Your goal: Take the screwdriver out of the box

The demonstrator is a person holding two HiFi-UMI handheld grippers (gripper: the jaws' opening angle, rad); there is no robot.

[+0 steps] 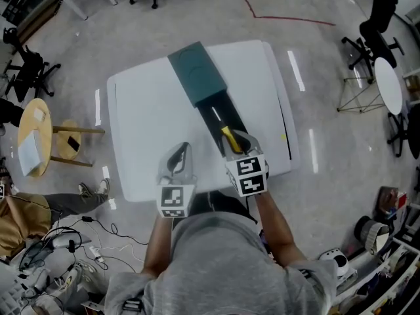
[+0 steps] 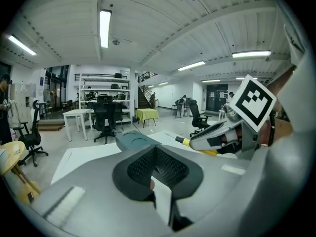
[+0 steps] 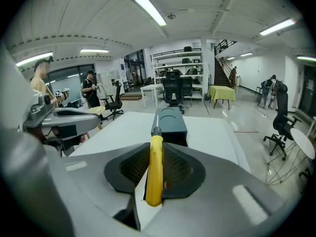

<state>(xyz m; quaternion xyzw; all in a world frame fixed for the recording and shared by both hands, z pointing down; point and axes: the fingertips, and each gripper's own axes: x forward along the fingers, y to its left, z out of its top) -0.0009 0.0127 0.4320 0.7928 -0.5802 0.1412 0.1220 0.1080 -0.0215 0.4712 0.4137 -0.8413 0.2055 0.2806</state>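
Observation:
A dark teal box lies on the white table, with its black inner tray slid out toward me. My right gripper is shut on the yellow handle of the screwdriver and holds it above the near end of the tray. In the right gripper view the screwdriver sits between the pads, its metal shaft pointing at the box. My left gripper hangs over the table left of the tray. Its jaws are shut with nothing between them.
A round wooden side table and a stool stand left of the table. Office chairs and a round white table stand to the right. Cables lie on the floor at lower left. People stand in the background.

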